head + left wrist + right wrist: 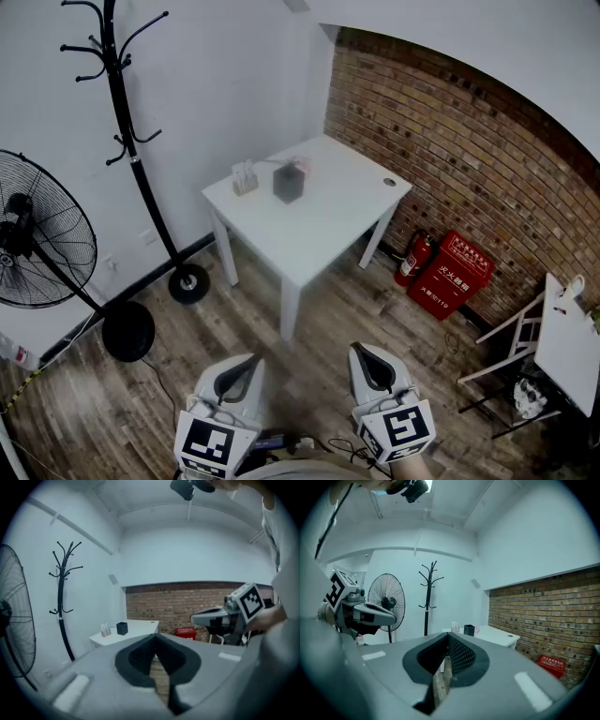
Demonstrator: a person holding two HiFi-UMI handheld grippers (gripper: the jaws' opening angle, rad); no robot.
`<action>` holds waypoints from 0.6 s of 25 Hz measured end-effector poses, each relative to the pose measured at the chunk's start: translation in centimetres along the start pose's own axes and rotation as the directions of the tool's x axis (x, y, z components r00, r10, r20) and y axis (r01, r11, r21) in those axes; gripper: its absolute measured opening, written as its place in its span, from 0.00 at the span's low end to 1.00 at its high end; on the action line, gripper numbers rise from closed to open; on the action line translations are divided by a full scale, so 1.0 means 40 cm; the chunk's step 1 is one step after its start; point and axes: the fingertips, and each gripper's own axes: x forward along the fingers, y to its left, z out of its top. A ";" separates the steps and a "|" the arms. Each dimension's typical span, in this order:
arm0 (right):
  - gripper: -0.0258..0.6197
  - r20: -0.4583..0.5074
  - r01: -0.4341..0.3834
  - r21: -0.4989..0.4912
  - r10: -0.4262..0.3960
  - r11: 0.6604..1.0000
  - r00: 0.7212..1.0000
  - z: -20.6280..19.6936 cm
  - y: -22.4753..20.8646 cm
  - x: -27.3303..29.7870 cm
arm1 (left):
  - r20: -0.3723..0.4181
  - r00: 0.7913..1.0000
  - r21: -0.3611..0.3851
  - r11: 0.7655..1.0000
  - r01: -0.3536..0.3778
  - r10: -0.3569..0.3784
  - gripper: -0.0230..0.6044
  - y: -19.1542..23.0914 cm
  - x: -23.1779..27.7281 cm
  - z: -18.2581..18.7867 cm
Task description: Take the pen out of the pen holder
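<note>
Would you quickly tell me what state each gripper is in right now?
Left grey gripper: closed, holding nothing.
Right grey gripper: closed, holding nothing.

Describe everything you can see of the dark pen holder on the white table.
The pen holder is a small, dark, square-sided cup standing upright on the white table, toward its far side. A pale little stand sits apart on its left in the head view, and something pinkish shows just behind it. Its material and contents are too far off to tell. Nothing grips it.
</note>
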 end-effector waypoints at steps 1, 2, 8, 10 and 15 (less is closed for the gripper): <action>0.05 0.000 -0.002 0.000 0.002 1.000 1.000 0.002 0.001 0.001 | 0.000 1.000 0.000 1.000 -0.001 0.001 0.03 0.001 -0.001 0.001; 0.05 0.000 -0.005 0.000 0.005 1.000 1.000 0.003 0.002 0.001 | -0.001 1.000 -0.002 1.000 -0.002 0.002 0.02 0.001 -0.002 0.002; 0.05 -0.003 -0.005 0.006 0.005 1.000 1.000 -0.003 -0.001 -0.005 | 0.018 1.000 0.066 0.998 0.002 -0.003 0.02 0.000 0.001 0.004; 0.05 -0.003 -0.004 0.007 0.004 1.000 1.000 -0.002 -0.003 -0.005 | 0.013 1.000 0.055 0.999 0.002 -0.002 0.03 -0.003 0.001 0.006; 0.05 -0.006 -0.002 0.012 0.002 1.000 1.000 -0.005 -0.008 -0.008 | 0.014 1.000 0.064 0.998 0.004 -0.005 0.03 -0.007 0.005 0.007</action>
